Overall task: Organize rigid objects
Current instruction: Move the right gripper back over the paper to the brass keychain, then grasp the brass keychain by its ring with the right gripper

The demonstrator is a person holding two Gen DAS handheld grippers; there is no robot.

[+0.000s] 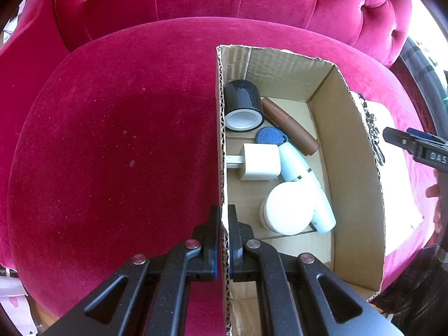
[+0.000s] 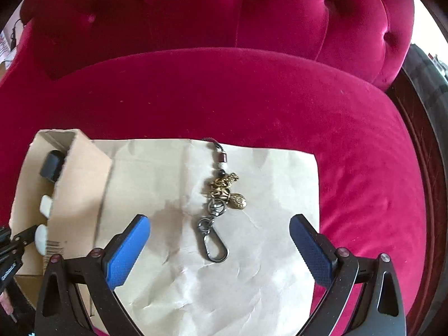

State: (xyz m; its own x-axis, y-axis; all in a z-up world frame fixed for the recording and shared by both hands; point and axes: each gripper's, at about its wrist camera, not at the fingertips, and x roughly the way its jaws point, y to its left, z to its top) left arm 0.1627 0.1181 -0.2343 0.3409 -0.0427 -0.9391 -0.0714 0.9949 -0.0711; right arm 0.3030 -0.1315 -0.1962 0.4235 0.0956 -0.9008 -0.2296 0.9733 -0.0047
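The left tongs [image 1: 223, 240] are clamped on the left wall of an open cardboard box [image 1: 355, 151], one finger outside against the corrugated edge and the other inside, near the box's front end. The box sits on the seat of a magenta velvet sofa [image 1: 112, 140] with a tufted back. Inside it lie a black cap with a white lining [image 1: 243, 105] at the far left corner, a brown tube [image 1: 289, 124] slanting just beside it, a blue round disc [image 1: 268, 135] partly tucked under the tube, a cream cube-shaped piece [image 1: 260, 161] with a grey stem reaching toward the left wall, a pale blue and white bottle [image 1: 306, 179] lying on its side, and a white round jar [image 1: 288, 208] touching that bottle at the near end. The right tongs [image 2: 219, 242] hang wide open over a sheet of creased beige paper [image 2: 266, 294] spread on the seat to the right of the box, which it touches. On the paper, between the blue pads [image 2: 127, 252], lies a keychain [image 2: 217, 212]: a dark cord with beads at the far end, brass charms in the middle, linked rings and a dark metal clasp nearest the tongs. Neither finger touches it.
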